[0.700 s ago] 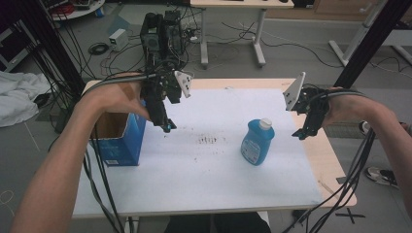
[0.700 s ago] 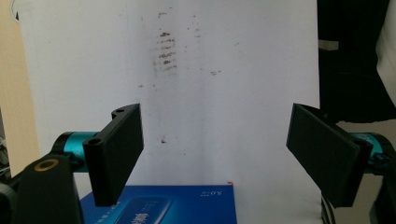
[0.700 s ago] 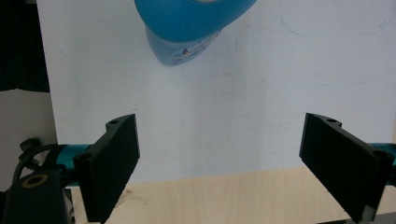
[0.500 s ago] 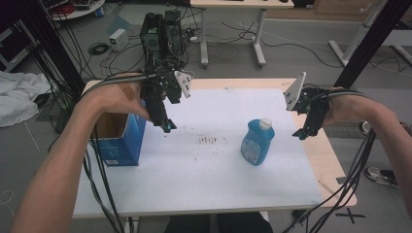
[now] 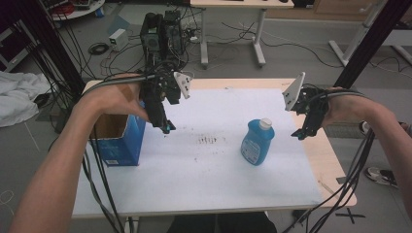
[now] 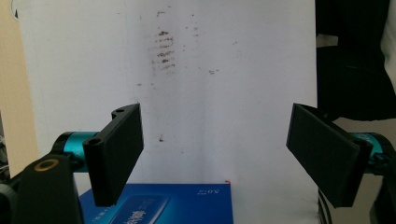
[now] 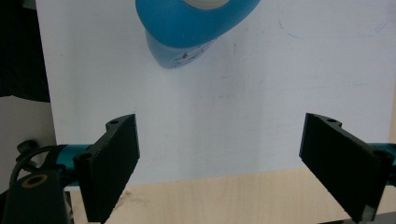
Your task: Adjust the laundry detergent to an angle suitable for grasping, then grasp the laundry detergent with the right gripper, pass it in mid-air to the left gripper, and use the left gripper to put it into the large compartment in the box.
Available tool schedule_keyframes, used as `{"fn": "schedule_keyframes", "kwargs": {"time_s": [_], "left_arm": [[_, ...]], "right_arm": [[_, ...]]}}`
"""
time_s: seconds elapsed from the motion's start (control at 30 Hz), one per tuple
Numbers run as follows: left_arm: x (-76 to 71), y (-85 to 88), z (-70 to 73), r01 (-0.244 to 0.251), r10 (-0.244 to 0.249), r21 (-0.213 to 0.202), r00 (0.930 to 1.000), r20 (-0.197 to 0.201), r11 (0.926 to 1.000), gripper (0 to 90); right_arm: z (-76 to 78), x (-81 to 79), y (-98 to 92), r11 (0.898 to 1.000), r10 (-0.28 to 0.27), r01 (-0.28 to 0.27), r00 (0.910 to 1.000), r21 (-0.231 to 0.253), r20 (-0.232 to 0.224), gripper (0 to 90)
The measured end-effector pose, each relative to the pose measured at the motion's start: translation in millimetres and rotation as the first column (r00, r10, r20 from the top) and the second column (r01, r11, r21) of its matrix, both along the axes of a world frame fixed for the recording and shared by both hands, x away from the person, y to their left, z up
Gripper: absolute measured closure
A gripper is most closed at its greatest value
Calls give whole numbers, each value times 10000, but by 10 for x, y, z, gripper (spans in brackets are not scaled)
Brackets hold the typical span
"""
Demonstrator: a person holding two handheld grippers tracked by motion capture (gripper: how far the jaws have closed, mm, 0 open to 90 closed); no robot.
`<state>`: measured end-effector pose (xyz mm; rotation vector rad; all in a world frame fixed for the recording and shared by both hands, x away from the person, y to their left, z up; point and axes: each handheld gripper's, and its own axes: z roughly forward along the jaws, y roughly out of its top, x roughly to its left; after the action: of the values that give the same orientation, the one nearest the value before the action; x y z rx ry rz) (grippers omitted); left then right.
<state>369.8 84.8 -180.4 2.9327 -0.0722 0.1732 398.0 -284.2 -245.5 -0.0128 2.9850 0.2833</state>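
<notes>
High view: white-topped table (image 5: 194, 179). Blue bottle (image 5: 256, 141) with a pale cap stands upright right of centre. An open blue box (image 5: 118, 138) sits at the left edge. A patch of dark smudges (image 5: 208, 140) marks the sheet between them. Left gripper (image 5: 164, 127) is held above the table just right of the box, pointing down. Right gripper (image 5: 301, 133) hangs right of the bottle, near but apart from it.

Left gripper view: jaws spread wide, nothing between them. Below lie the white sheet with the smudges (image 6: 163, 51) and the box's blue top edge (image 6: 159, 203) at the bottom.

Right gripper view: jaws spread wide and empty. The bottle (image 7: 194, 28) is seen from above, beyond the jaws, over the white sheet; bare wood table edge (image 7: 219, 198) lies near.
</notes>
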Motion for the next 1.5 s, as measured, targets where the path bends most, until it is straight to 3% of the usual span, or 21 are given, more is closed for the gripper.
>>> {"fn": "schedule_keyframes", "kwargs": {"time_s": [0.03, 0.07, 0.17, 0.2, 0.37, 0.7, 0.8, 0.87, 0.97, 1.23, 1.5], "left_arm": [[2, 2, -3, -21, 21, 27, 10000, -11, 10000, 188], [4, 5, -12, -30, 30, -35, 10000, -29, 10000, 188], [0, -1, -21, -20, 20, 4, 10000, -9, 10000, 189], [-6, -3, -18, -57, 57, 30, 10000, -29, 10000, 189], [-24, -33, -13, 60, -60, -15, 10000, -3, 10000, 189], [-10, -35, -13, 7, -6, -80, 9999, 141, 10000, 188], [-14, -31, -7, -49, 51, -170, 9999, 160, 9998, 188], [-16, -24, -4, -77, 83, -246, 9997, 244, 9997, 188], [-6, -8, 1, -159, 166, -335, 9996, 218, 9993, 188], [-4, -1, -4, -117, 124, -342, 9997, 221, 9993, 188], [-4, 16, -5, -127, 136, -401, 9997, 220, 9991, 188]], "right_arm": [[6, -16, 8, 10000, 20, -20, 9994, 4, -358, 113], [6, -16, 8, 10000, 20, -20, 9994, 4, -358, 113], [14, -25, 10, 10000, -21, 20, 9998, -68, -199, 113], [5, -25, 9, 10000, -9, 9, 10000, -44, 55, 113], [28, -39, -2, 10000, 20, -19, 9997, -43, 230, 113], [16, -75, -11, 9999, -56, 54, 9999, 144, 132, 113], [30, -120, -7, 9986, -511, 508, 9986, 155, 132, 112], [32, -137, -12, 9979, -619, 612, 9974, 187, 370, 112], [52, -160, -30, 9953, -887, 876, 9958, 409, 249, 112], [5, -214, -20, 9853, -1588, 1572, 9871, 671, 205, 113], [-16, -257, 2, 9588, -2581, 2544, 9660, 1268, 132, 113]]}}
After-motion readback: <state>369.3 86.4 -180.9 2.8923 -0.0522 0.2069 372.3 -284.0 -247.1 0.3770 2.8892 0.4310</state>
